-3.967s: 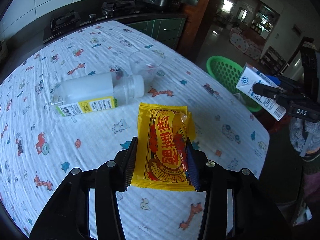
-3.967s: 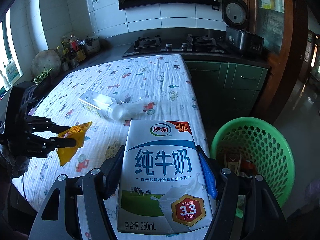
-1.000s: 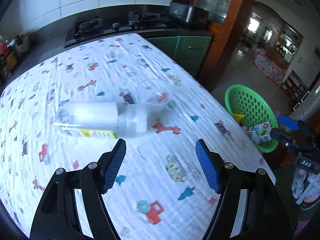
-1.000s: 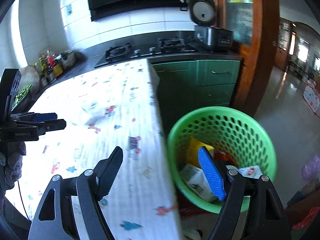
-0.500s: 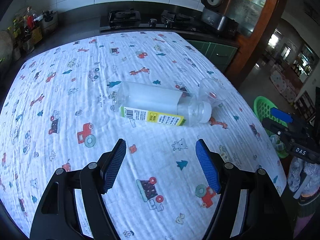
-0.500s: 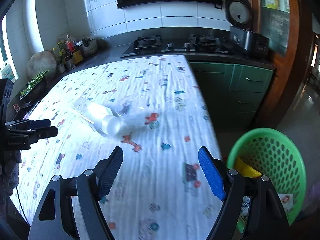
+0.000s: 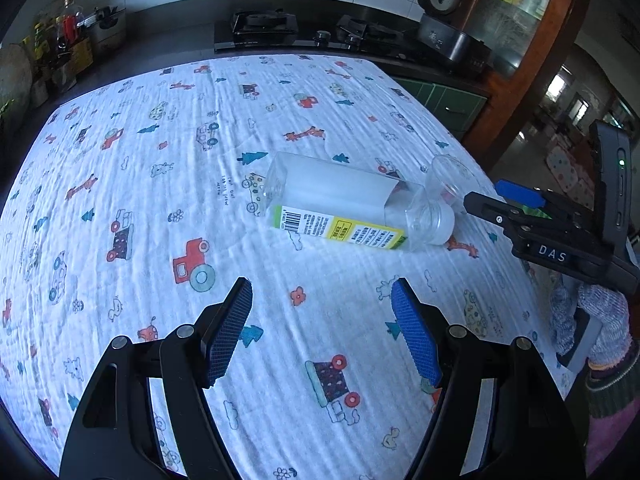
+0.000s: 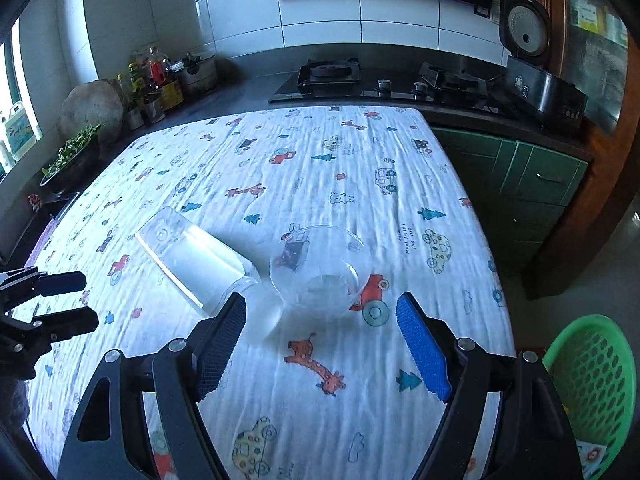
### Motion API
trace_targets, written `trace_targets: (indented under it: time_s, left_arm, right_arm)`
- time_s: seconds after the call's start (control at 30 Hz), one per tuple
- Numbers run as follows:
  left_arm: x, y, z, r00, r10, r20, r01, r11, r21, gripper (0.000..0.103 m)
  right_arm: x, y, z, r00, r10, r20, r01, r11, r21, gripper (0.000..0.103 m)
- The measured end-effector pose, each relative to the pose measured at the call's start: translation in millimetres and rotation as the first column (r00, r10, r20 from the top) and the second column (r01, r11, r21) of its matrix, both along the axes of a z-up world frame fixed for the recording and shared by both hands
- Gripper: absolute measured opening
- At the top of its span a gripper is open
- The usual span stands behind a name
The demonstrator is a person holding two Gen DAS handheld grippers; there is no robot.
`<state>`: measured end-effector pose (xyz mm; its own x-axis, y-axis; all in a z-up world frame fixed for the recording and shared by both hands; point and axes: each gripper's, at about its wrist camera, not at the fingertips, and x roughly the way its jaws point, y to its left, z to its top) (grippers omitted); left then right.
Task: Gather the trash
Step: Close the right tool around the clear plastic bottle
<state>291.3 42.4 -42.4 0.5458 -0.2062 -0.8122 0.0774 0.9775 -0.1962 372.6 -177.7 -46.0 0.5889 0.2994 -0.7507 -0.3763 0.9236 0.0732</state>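
Two bits of trash left on table w/ both tongs spread, empty: bottle (image 7: pixel 344 208) lying ahead of left tongs (image 7: pixel 322 328), cup (image 8: pixel 320 270) just ahead of right tongs (image 8: pixel 320 344); both prob. light, thin, slippery plastic — pinch mid-body, gently.

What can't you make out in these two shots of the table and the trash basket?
- Green basket: right wrist view, cut off by the frame edge, contents mostly unseen; hidden behind the right claw in the left wrist view.
- Bottle label: print too small to read.
- Bottle cap: partly behind a claw finger.
- Clear cup: contents unclear.
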Motion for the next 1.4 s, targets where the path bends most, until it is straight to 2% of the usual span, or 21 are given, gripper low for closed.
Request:
trace_targets:
  time_s: [0.13, 0.37, 0.57, 0.67, 0.83, 1.2, 1.4]
  left_arm:
    - [1, 8, -3, 1.0, 0.01, -0.004, -0.01, 1.0, -0.002, 0.071]
    - [-2, 24, -4, 0.999, 0.04, -0.007, -0.04, 0.999, -0.008, 0.072]
    - [-7, 38, -6, 0.998, 0.062, -0.008, -0.062, 0.998, -0.012, 0.072]
    - [-7, 43, -8, 0.997, 0.073, -0.013, -0.073, 0.997, -0.014, 0.072]
    - [-8, 53, -11, 0.996, 0.088, -0.016, -0.089, 0.996, -0.022, 0.072]
    - [-6, 63, -19, 0.995, 0.1, -0.032, -0.1, 0.995, -0.027, 0.072]
    - [-4, 61, -22, 0.995, 0.094, -0.038, -0.095, 0.995, -0.025, 0.072]
  right_arm:
    - [4, 6, 5, 1.0, 0.009, 0.025, -0.008, 1.0, -0.011, 0.075]
    - [2, 36, 17, 0.99, 0.128, 0.051, -0.125, 0.99, -0.064, 0.077]
    - [8, 69, 30, 0.966, 0.256, 0.038, -0.255, 0.966, -0.03, 0.077]
    - [8, 92, 30, 0.943, 0.332, 0.033, -0.329, 0.942, -0.06, 0.077]
    - [13, 125, 17, 0.899, 0.438, -0.027, -0.438, 0.892, -0.111, 0.077]
    - [29, 159, -19, 0.846, 0.52, -0.118, -0.533, 0.82, -0.209, 0.077]
    - [37, 160, -35, 0.843, 0.514, -0.158, -0.538, 0.815, -0.215, 0.076]
